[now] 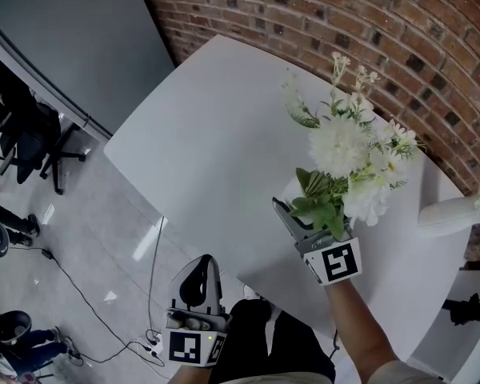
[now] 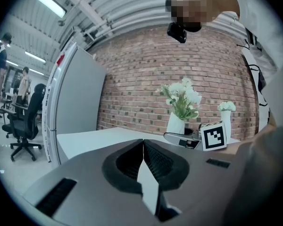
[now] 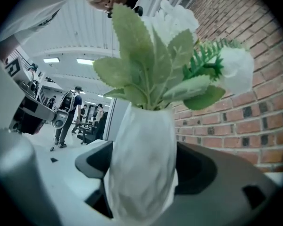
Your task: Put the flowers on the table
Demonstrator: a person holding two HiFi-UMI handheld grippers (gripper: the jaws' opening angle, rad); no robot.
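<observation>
Broadly, white table (image 1: 216, 134) filling the middle of the head view, with rounded corners and a bare top. Behind it, along the far side, red brick wall (image 1: 368, 22). Left of the wall, flat grey panel (image 1: 72, 30). Below the table's left edge, pale glossy floor (image 1: 88, 238), with black office chairs (image 1: 32, 134) at the far left.

Over the near right part of the table, bunch of white flowers (image 1: 348, 150) with green leaves, upright in a white vase (image 3: 141, 164). From the left gripper view, vase base down at tabletop level; cannot tell whether touching the top or just above it.

Further right on the table, apart from the first, second vase (image 1: 448, 214), slim and white, with a small white bloom at its mouth.

Clamped low on the held vase: right gripper (image 1: 304, 218), jaws spread to the vase's width and pressed against its wrinkled white sides, 1 on each side.

Lower left, off the table and over the floor: left gripper (image 1: 198, 274), aimed toward the table. Holds nothing; 2 jaws brought fully together, dark ribbed pads (image 2: 155, 159) meeting along a single line.

Across the floor below the left gripper, thin dark cable (image 1: 80, 294).
</observation>
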